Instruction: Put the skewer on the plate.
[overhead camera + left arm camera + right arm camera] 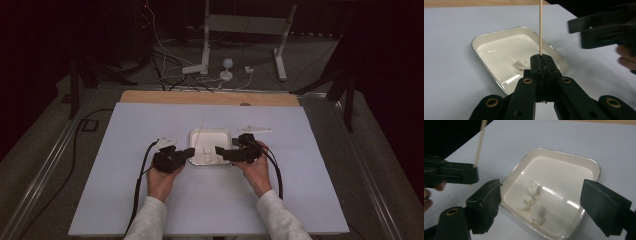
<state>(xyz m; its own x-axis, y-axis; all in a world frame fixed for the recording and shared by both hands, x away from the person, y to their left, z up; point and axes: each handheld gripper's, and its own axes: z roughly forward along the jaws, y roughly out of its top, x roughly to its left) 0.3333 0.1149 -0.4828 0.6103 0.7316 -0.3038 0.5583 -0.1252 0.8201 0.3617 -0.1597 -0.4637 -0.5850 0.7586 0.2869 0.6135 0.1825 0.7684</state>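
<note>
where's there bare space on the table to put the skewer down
Bare sheet left of the left gripper and right of the right gripper; also beyond the tray. Crowded around the tray, where both grippers and the skewer meet.

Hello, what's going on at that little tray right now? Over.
Left gripper shut on skewer. Right gripper open, empty, above tray. Three white lumps in tray. Nothing in the way.

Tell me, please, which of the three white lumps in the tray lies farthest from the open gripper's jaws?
The top lump in the right gripper view lies farthest, standing slightly apart. The other two sit side by side nearer the right gripper.
</note>
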